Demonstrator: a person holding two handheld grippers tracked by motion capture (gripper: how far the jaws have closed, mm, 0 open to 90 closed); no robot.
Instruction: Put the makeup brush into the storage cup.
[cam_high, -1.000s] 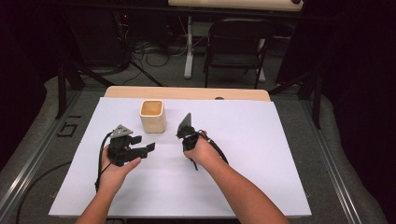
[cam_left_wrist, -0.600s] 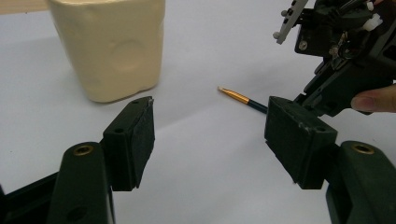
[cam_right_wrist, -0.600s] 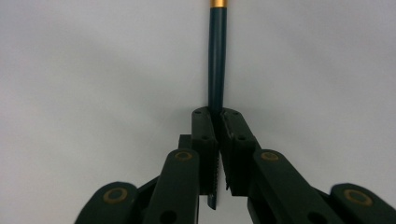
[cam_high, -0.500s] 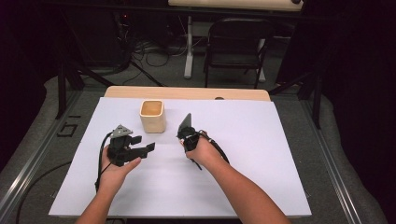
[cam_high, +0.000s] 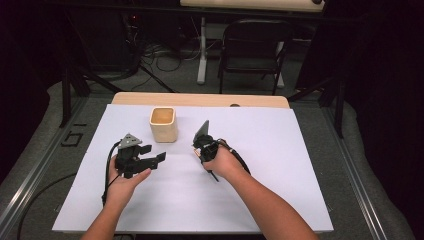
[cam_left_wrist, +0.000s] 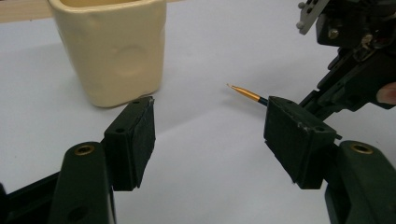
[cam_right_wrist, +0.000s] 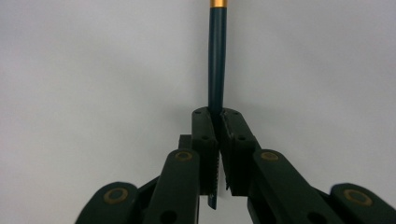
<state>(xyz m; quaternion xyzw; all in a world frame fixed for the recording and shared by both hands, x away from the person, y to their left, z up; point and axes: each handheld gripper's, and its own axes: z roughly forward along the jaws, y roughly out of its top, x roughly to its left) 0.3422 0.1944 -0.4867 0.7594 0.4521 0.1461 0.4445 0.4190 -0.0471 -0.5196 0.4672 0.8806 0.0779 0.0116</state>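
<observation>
A cream square cup (cam_high: 163, 124) stands upright on the white table sheet (cam_high: 290, 150), toward the back left. My left gripper (cam_high: 152, 154) rests just in front of the cup, jaws wide open with nothing between them (cam_left_wrist: 210, 135); the cup (cam_left_wrist: 112, 51) sits just past its left jaw. My right gripper (cam_high: 197, 148) is to the cup's right, shut on a dark blue pen (cam_right_wrist: 216, 56) with a gold tip. The pen (cam_left_wrist: 247, 94) sticks out low over the sheet, pointing toward the cup. In the right gripper view the jaws (cam_right_wrist: 218, 121) pinch the pen's shaft.
The wooden table edge (cam_high: 200, 99) shows behind the sheet. A black chair (cam_high: 252, 50) and cables on the floor lie beyond the table. Bare sheet stretches to the right and front of both hands.
</observation>
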